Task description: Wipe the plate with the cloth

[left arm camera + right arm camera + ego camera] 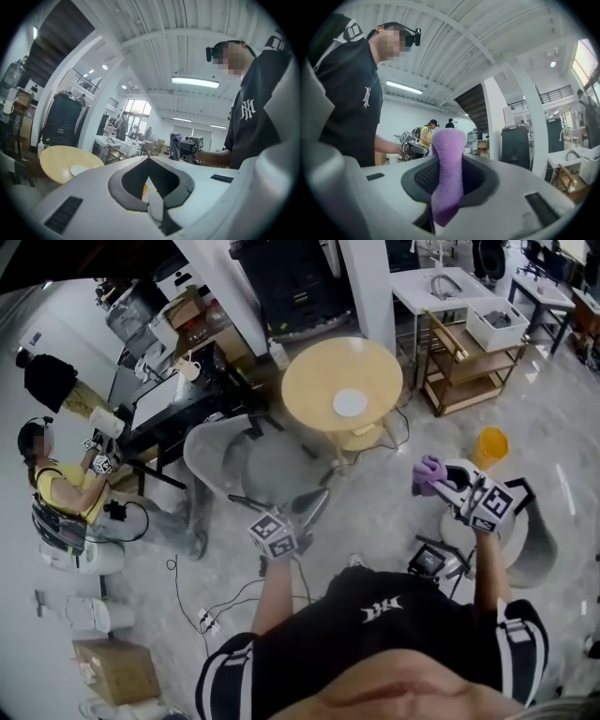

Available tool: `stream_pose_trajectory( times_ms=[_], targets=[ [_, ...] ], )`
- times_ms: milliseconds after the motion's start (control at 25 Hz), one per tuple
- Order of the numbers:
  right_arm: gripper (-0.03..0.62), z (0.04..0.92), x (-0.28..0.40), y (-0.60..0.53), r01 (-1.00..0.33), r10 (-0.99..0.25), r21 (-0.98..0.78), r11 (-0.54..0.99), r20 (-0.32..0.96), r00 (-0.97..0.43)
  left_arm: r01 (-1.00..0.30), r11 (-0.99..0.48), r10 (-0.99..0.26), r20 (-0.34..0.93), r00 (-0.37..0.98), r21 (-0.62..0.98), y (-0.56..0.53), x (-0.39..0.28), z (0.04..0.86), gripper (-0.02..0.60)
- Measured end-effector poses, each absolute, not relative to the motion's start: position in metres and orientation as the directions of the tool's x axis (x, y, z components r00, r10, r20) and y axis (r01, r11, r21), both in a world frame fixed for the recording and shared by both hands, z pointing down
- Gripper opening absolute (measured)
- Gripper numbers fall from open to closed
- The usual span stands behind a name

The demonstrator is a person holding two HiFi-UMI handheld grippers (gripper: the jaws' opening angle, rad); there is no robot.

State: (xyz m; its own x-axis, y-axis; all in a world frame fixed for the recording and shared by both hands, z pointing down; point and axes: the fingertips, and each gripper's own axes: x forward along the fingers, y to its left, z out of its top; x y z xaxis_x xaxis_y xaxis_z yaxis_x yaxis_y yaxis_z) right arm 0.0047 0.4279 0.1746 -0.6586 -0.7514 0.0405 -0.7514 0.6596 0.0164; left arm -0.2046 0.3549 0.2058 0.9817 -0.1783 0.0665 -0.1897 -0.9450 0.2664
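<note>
You're gripping the cloth [428, 472] in your right gripper [442, 486], left gripper [148, 158] closed empty, well short of the plate [350, 403]; reach it next.

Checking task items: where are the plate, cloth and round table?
plate [350, 402], head view, its centre.
cloth [449, 176], right gripper view, middle of its strip.
round table [305, 381], head view, bare top.
</note>
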Motion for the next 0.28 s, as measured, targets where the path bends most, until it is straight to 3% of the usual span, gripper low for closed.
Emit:
stream_pose_trajectory(
  times_ms=[280],
  targets=[
    [0.091, 0.040, 0.045, 0.436, -0.758, -0.757, -0.027, 0.652, -0.068, -0.650, -0.220, -0.941, -0.240, -0.048, 0.970, 0.257, 0.388, -0.167, 0.059, 0.003]
  ],
)
